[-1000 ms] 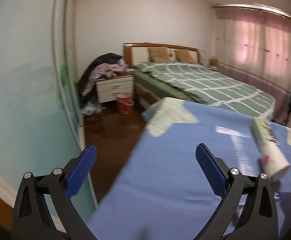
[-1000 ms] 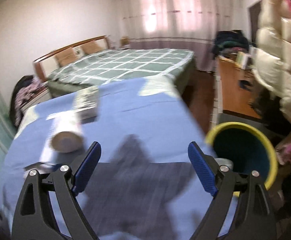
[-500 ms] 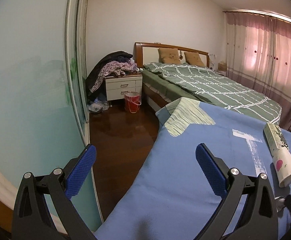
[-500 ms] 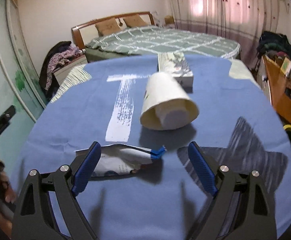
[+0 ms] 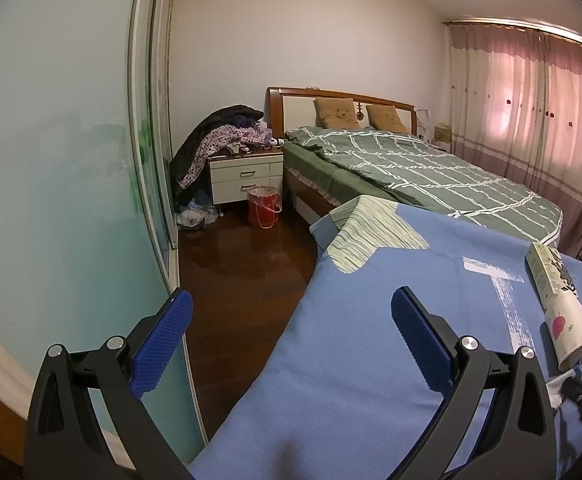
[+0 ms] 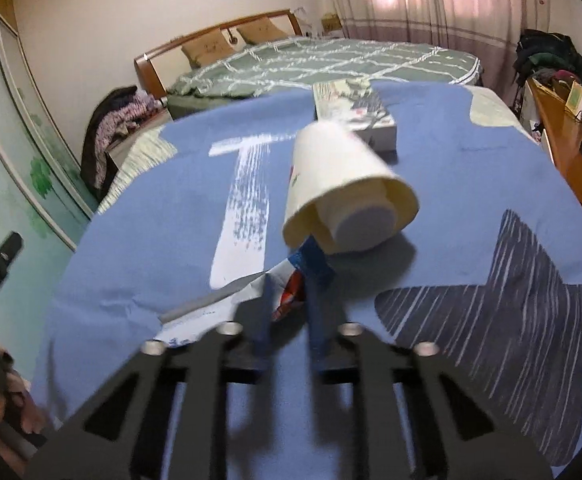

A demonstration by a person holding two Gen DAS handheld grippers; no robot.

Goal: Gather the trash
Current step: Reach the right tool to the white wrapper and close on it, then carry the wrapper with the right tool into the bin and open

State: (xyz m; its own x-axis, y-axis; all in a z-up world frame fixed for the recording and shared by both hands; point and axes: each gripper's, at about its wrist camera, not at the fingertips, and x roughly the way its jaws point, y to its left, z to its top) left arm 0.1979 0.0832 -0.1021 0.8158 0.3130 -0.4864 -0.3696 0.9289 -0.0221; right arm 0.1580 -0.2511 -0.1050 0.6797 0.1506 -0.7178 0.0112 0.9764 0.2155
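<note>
Blue cloth with pale striped patches (image 6: 471, 184) is covering the worktop where the trash is lying. At the far left of the right wrist view, the left gripper (image 5: 291, 334) is hovering over the cloth's left edge, above the dark wooden floor (image 5: 243, 264); its blue-padded jaws are standing wide apart with nothing between them. Moving right, a crumpled white wrapper with blue and red print (image 6: 227, 304) is lying flat on the cloth near the front edge. The right gripper (image 6: 287, 280) is closing its jaws on the wrapper's right end, where the foil is bunching up between the blue fingers (image 6: 317, 276); the print is too blurred to read. Just behind it, a white paper cup with a small red mark (image 6: 343, 184) is lying on its side, mouth facing the camera, its rim just above the fingertips. Behind the cup, touching its base, a flat rectangular carton with a dark ink-style picture (image 6: 355, 114) is resting; no lettering on it is legible. Beyond the worktop, a bed with a green checked quilt (image 6: 323, 64) is filling the room's far side.
</note>
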